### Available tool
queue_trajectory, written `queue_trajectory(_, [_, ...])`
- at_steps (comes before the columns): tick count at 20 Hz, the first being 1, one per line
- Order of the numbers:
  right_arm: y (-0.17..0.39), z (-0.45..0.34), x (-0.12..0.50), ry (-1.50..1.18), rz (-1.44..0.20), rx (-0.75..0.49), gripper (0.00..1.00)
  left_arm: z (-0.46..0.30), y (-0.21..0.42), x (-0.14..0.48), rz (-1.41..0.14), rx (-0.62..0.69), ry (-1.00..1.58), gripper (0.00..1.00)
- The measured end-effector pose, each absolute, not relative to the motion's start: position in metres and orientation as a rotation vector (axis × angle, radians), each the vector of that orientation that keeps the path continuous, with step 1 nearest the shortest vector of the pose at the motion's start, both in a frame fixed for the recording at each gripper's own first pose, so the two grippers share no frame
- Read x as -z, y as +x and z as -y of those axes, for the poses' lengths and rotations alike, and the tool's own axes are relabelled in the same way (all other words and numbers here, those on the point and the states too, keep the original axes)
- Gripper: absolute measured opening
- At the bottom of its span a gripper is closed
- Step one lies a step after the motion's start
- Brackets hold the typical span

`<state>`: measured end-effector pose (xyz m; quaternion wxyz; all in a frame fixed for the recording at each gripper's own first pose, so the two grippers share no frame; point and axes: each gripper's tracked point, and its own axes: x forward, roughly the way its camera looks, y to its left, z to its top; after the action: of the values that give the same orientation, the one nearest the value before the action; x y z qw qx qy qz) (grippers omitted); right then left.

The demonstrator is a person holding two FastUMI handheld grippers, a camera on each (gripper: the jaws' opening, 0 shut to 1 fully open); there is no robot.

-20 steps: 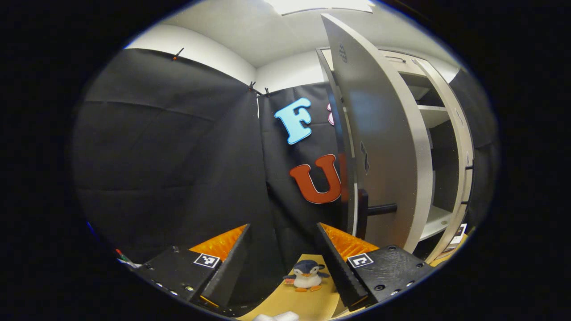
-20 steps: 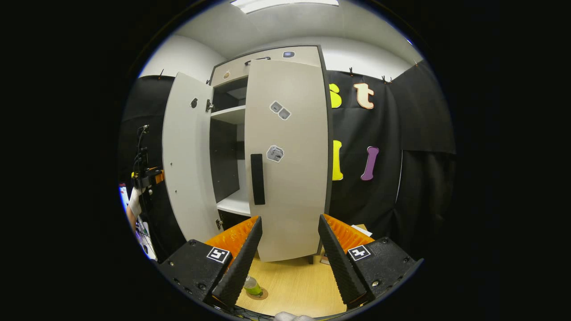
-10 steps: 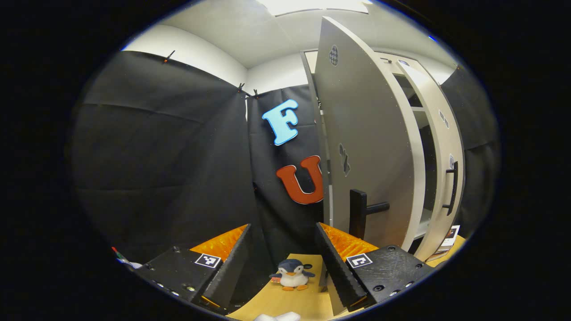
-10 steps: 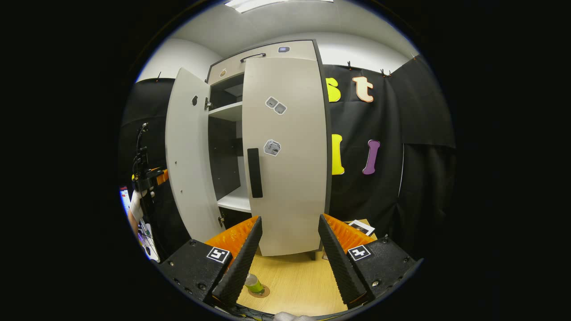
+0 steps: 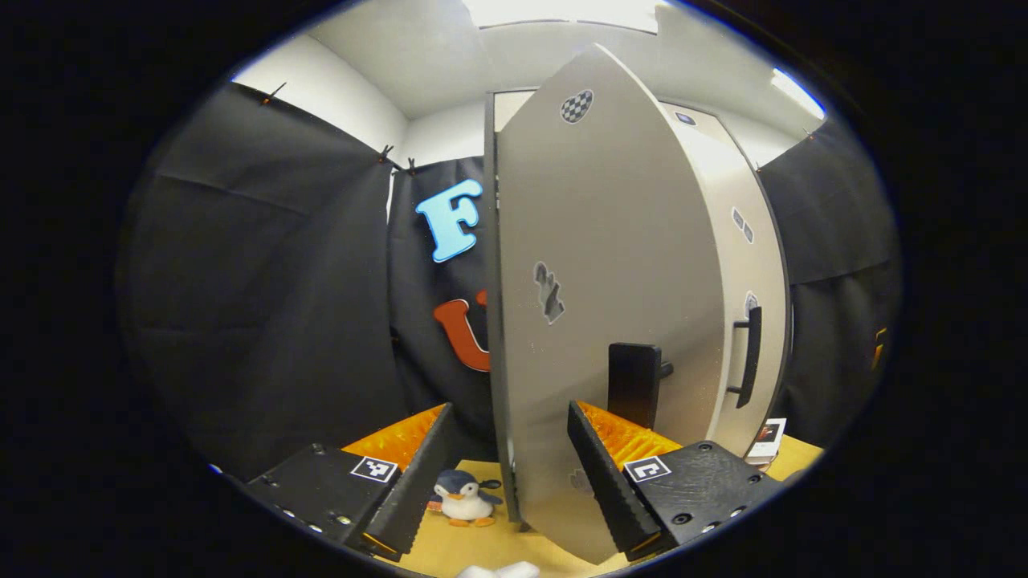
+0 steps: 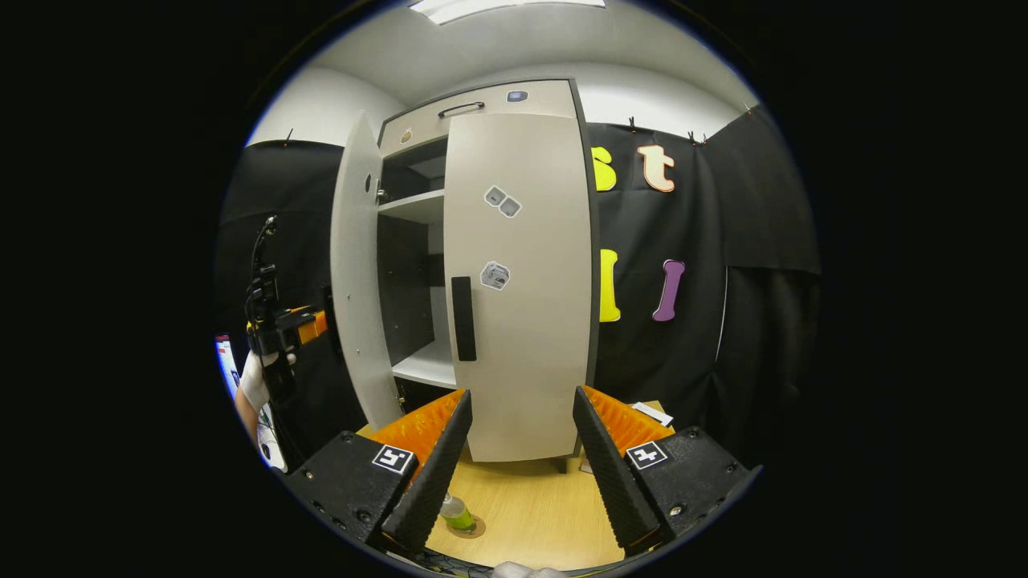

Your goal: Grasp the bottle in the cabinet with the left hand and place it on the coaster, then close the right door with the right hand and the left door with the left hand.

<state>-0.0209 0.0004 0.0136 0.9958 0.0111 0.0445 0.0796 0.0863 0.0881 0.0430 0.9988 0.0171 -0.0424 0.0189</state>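
The tall pale cabinet (image 6: 482, 108) has its right door (image 6: 518, 321) shut and its left door (image 6: 357, 273) still standing partly out. In the left gripper view the left door (image 5: 594, 265) is close ahead, outer face toward me, black handle (image 5: 634, 385) just above my right finger. My left gripper (image 5: 506, 474) is open, with the door's hinge-side edge between its fingers; contact is unclear. A hand holds that left gripper (image 6: 285, 325) outside the left door. The green bottle (image 6: 456, 514) stands on the coaster (image 6: 474, 529) on the wooden table. My right gripper (image 6: 518, 474) is open and holds nothing.
A toy penguin (image 5: 462, 498) sits on the table (image 5: 482, 546) left of the door's foot. A small card (image 5: 767, 433) lies at the cabinet's right foot, the same card (image 6: 652, 413) showing beside the shut door. Black cloth walls close in both sides.
The left door has swung well toward shut, narrowing the gap to the shelves. The left gripper has followed it round. The right gripper has barely moved.
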Motion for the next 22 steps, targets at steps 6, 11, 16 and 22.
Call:
queue_trajectory(6, [-0.032, 0.015, -0.008, 0.039, -0.093, -0.095, 0.79, -0.032, 0.110, -0.030, 0.041, 0.064, 0.046, 0.94])
queue_trajectory(11, [-0.037, 0.035, -0.009, 0.044, -0.093, -0.036, 0.79, -0.026, 0.110, -0.031, 0.045, 0.059, 0.021, 0.93])
queue_trajectory(16, [-0.037, 0.034, -0.010, 0.052, -0.081, -0.024, 0.79, -0.033, 0.092, -0.034, 0.048, 0.056, 0.028, 0.96])
queue_trajectory(22, [-0.034, 0.018, -0.004, 0.043, -0.089, -0.043, 0.79, -0.027, 0.060, -0.037, 0.053, 0.073, 0.020, 0.96])
